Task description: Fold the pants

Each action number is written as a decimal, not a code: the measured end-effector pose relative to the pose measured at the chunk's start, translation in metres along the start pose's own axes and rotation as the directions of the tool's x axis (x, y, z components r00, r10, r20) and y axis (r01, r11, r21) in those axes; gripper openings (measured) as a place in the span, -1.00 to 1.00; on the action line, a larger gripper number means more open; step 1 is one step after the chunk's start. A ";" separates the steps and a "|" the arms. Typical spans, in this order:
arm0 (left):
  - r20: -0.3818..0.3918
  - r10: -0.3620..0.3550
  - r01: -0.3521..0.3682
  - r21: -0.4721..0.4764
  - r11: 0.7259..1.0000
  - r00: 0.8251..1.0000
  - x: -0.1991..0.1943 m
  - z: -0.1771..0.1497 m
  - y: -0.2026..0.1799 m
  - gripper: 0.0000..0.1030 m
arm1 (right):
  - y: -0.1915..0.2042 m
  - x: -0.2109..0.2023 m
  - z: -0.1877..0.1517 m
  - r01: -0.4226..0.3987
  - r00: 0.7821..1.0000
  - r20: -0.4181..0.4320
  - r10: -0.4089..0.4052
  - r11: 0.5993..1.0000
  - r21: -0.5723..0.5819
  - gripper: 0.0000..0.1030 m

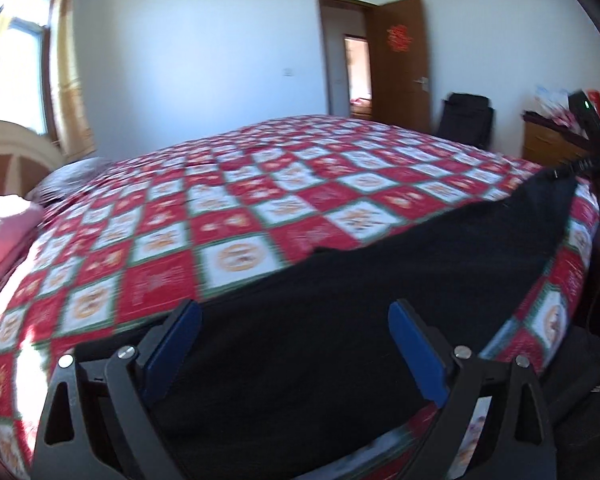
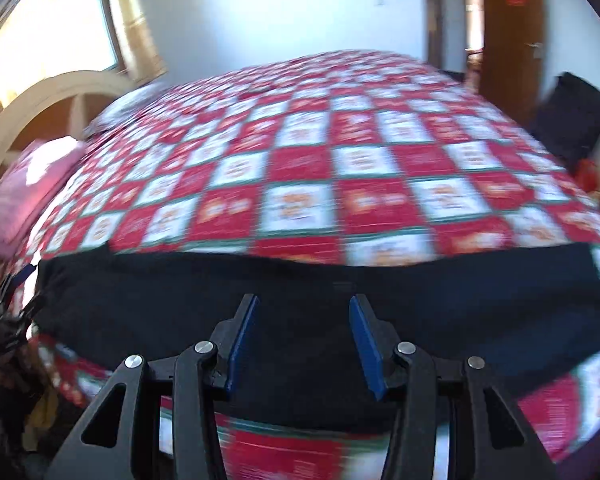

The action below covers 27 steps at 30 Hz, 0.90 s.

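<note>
Left to right: on the left side we have the left gripper (image 1: pixel 296 312) with its jaws spread wide, nothing between them, hovering just over the near edge of the black pants (image 1: pixel 400 280). The pants lie flat in a long strip along the near edge of the bed, on the red-and-white checked quilt (image 1: pixel 220 216) (both views are motion-blurred, so seams and waistband are hard to tell). At the far right of the left wrist view, the right gripper (image 2: pixel 302 304) seems to sit at the other end of the cloth; its own view shows the blue pads parted and empty, above the pants' middle band.

We judge the step as pre-grasp: pants spread out, no fold visible yet. Next we need both claws lowered to the near hem, pinching one cloth layer only, not the quilt, then lifting together across.
</note>
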<state>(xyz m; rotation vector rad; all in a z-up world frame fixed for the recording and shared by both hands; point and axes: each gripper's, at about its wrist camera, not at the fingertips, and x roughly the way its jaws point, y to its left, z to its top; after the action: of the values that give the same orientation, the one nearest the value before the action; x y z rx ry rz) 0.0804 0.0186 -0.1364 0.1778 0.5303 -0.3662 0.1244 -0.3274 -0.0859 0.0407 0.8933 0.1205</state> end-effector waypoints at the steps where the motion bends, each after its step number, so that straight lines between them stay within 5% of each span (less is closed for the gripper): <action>1: -0.007 -0.019 0.019 0.019 1.000 1.000 0.006 0.003 -0.010 0.89 | -0.021 -0.010 0.001 0.035 0.999 0.019 -0.036 0.999 0.024 -0.05; 7: -0.049 -0.109 0.111 0.041 0.993 0.993 0.042 0.017 -0.057 0.89 | -0.154 -0.040 0.015 0.219 0.972 0.038 -0.231 0.956 0.195 -0.05; 12: -0.086 -0.110 0.113 0.024 0.993 0.990 0.055 0.010 -0.069 0.89 | -0.221 -0.020 0.028 0.237 0.970 -0.016 -0.242 0.934 0.266 -0.05; 17: -0.130 -0.105 0.103 -0.021 0.994 0.986 0.063 -0.002 -0.065 0.89 | -0.239 0.018 0.037 0.206 0.978 -0.097 -0.187 0.944 0.258 -0.05; 19: -0.136 -0.104 0.102 -0.023 0.995 0.985 0.065 -0.005 -0.064 0.89 | -0.234 0.026 0.037 0.215 0.975 -0.116 -0.192 0.946 0.242 -0.30; 20: -0.137 -0.100 0.098 -0.019 0.995 0.986 0.064 -0.005 -0.065 0.89 | -0.231 0.028 0.037 0.239 0.969 -0.120 -0.217 0.945 0.222 -0.68; 27: -0.142 -0.092 0.093 0.000 0.996 0.986 0.066 -0.006 -0.068 0.89 | -0.217 0.011 0.047 0.283 0.958 -0.019 -0.285 0.943 0.177 -0.85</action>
<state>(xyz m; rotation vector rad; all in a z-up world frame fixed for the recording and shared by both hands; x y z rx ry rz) 0.1039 -0.0620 -0.1812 0.1863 0.6790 -0.4480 0.1873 -0.5407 -0.0839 0.0779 0.8922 -0.2298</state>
